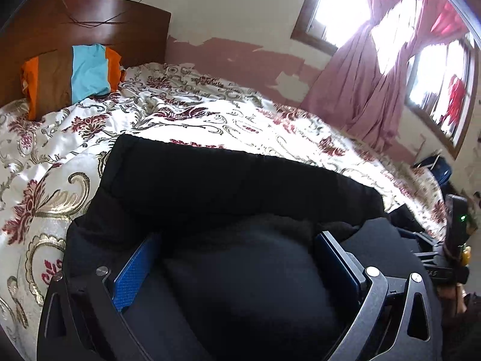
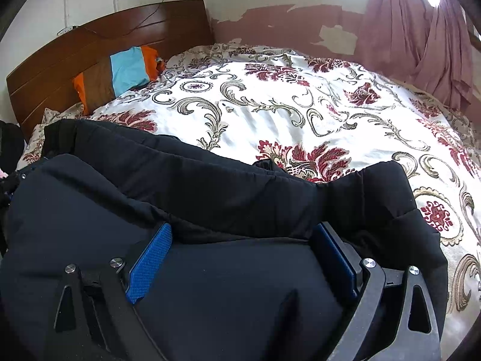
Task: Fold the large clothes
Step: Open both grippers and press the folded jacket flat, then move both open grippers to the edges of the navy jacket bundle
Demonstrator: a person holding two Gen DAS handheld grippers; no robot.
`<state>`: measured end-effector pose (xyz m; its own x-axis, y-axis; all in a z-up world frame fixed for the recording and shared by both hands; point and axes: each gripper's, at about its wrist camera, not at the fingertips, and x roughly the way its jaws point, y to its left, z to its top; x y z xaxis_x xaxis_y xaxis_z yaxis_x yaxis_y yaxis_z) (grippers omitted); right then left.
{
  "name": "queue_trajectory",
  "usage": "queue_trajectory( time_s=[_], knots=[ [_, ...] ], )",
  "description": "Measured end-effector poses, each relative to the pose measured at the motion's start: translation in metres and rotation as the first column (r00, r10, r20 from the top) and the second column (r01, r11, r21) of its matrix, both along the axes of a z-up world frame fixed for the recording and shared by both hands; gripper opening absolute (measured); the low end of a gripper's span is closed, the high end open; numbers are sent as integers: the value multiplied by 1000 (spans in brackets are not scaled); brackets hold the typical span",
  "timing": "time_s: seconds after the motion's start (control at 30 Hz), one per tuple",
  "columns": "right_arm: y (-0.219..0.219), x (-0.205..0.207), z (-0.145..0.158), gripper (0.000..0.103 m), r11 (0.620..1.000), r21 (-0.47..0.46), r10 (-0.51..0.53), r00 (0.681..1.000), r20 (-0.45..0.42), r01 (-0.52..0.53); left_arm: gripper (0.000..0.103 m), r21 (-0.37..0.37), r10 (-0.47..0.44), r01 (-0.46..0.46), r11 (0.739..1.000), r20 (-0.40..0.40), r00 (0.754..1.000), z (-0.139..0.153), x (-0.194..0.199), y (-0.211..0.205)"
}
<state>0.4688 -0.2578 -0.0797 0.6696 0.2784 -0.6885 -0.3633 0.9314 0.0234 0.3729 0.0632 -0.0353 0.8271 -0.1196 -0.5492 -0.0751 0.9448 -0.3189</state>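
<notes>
The black padded garment (image 2: 210, 186) lies on the floral bedspread (image 2: 315, 114), at the end far from the headboard (image 2: 105, 45). Left gripper (image 1: 237, 255) and right gripper (image 2: 243, 252) both stand released, jaws spread over the cloth. Advise pinching matching edges evenly before folding. No containers observed.

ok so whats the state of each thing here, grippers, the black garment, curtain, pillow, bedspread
left gripper: open, pads wide apart, black fabric between them
right gripper: open, fabric between the pads, not pinched
black garment: bunched and folded over on the bed, not flat
curtain: gathered to one side, window uncovered
pillow: propped against the headboard
bedspread: spread over the bed, slightly wrinkled
</notes>
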Motion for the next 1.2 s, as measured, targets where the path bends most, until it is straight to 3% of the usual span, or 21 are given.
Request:
queue_trajectory(
  time_s=[0.2,0.37,0.47,0.57,0.7,0.9,0.97,1.13,1.2],
  knots=[
    [-1,-3,3,92,1000,-15,-3,1000,14,3,103,-50,-5,6,999,25,1000,1,-9,8],
    [0,-7,4,93,1000,-27,-10,1000,27,11,103,-198,78,-59,978,90,993,5,-34,35],
    [-1,-7,4,93,1000,-28,-10,1000,28,11,103,-251,159,-137,958,68,985,5,-45,50],
    [-2,-8,4,93,999,-30,-12,999,31,13,103,-215,198,-186,959,37,979,8,-52,53],
    [-3,-13,6,94,999,-45,-27,999,46,29,103,-82,269,-268,960,6,963,11,-59,46],
    [0,-27,17,96,992,-96,-68,992,107,78,103,-82,289,-286,955,27,957,19,-75,61],
    [-5,-34,25,96,994,-87,-61,994,93,69,103,-70,317,-314,947,33,948,25,-82,66],
    [-41,-69,47,96,997,17,-80,996,27,79,103,51,373,-374,926,24,927,39,-94,68],
    [-56,-89,56,97,996,22,-85,996,25,85,103,57,372,-373,926,30,928,44,-99,70]
  ],
)
